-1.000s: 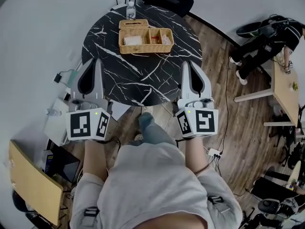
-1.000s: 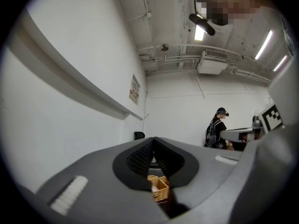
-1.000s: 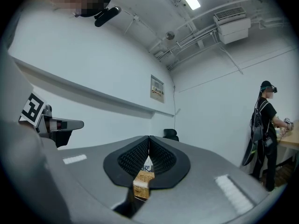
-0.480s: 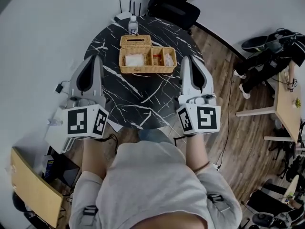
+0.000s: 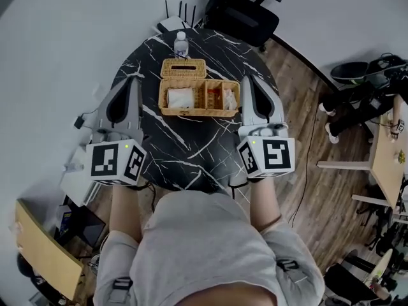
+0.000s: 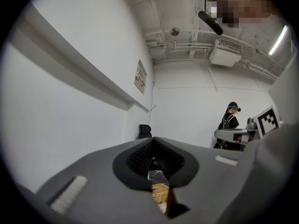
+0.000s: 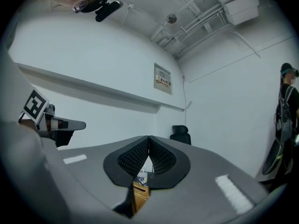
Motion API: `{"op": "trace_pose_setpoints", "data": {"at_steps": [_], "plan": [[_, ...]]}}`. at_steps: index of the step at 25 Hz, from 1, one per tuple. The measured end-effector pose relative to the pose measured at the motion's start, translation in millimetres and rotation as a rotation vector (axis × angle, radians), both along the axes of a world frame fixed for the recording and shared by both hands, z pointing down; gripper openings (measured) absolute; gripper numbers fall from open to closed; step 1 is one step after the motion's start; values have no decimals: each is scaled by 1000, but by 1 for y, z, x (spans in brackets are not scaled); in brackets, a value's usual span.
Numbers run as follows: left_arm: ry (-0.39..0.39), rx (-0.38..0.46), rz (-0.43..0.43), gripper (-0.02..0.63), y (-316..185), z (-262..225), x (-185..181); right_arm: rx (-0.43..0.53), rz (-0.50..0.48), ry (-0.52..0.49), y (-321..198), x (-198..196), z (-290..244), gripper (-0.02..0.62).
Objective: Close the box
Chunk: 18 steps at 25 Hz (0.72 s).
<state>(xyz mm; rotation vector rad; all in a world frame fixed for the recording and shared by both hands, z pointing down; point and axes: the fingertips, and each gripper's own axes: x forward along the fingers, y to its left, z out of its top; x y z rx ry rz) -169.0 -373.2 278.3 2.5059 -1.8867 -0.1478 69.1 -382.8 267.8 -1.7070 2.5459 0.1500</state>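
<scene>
You're on the approach. The box [image 5: 199, 99] lies open on the table [image 5: 191, 152], lid [image 5: 183, 67] flipped back at its far side. Your left gripper [image 5: 132, 81] and right gripper [image 5: 246, 81] flank the box, jaws together, empty. Next, get behind the lid and tip it forward.

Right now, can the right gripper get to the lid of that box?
Probably yes. The right gripper, jaws shut and empty, hovers just beside the box. The lid lies open on the far side, with nothing in between.
</scene>
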Motion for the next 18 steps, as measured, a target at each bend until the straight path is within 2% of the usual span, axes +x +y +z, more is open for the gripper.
{"op": "trace_pose_setpoints", "data": {"at_steps": [9,15,18], "plan": [[18,-189,8,58,-52,71,-3,-140,-44,8,-56,-13,54,5],[3,-321,97,58,-96,117,3,-199,-65,-1,-79,-17,84,5],[1,-400,116,60,-119,146,3,-224,-80,3,-87,-21,94,5]]}}
